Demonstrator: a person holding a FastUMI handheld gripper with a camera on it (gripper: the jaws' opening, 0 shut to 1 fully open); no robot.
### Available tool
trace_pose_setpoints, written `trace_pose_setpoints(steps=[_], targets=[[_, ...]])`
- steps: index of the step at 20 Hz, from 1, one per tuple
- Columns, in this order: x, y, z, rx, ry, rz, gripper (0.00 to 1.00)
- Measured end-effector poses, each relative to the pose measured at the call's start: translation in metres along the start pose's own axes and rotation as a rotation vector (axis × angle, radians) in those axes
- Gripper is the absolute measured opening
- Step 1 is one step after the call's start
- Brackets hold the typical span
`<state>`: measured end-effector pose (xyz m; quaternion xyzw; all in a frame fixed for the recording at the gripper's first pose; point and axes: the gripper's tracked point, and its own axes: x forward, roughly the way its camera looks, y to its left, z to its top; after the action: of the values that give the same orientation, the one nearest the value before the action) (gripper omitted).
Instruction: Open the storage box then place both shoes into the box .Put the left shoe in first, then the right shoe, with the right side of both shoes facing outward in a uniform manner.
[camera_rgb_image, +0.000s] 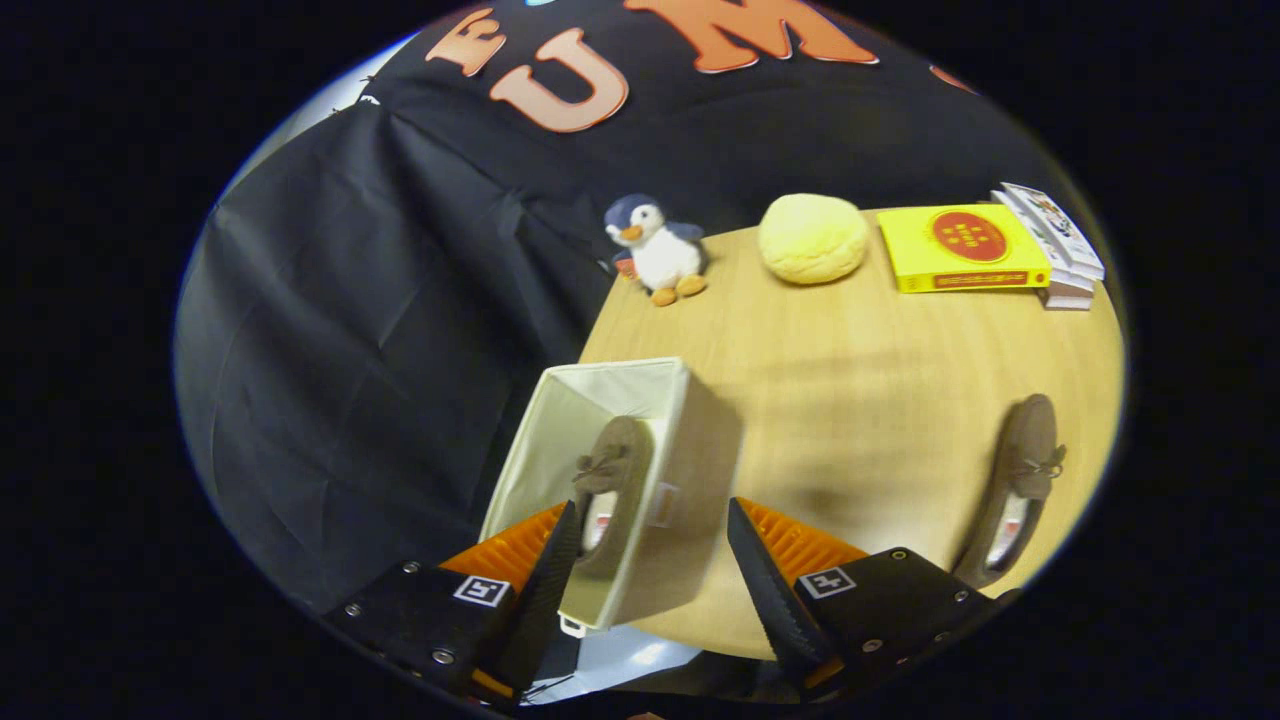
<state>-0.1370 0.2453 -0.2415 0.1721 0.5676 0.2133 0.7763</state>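
Note:
An open cream fabric storage box (690, 450) stands at the near left corner of the wooden table (860, 400). One brown loafer (612, 480) lies inside it against the right wall, toe pointing away. The other brown loafer (1018, 480) rests on the table to the right, beyond the right finger. My gripper (655, 565) hangs open above the box's near end, and nothing is held between its fingers. The left finger (548, 580) covers the heel of the boxed shoe.
At the far edge of the table sit a plush penguin (655, 250), a round yellow cushion (812, 238), and a yellow box (958, 248) beside a stack of books (1060, 245). Black cloth hangs to the left of the table.

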Motion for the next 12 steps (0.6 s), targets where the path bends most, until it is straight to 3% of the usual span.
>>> trace_pose_setpoints(steps=[3,8,12], targets=[[-0.018,-0.088,-0.021,0.011,0.013,-0.150,0.94],[-0.041,-0.196,-0.050,0.034,0.023,-0.303,0.96],[-0.041,-0.252,-0.063,-0.020,0.039,-0.384,0.96]])
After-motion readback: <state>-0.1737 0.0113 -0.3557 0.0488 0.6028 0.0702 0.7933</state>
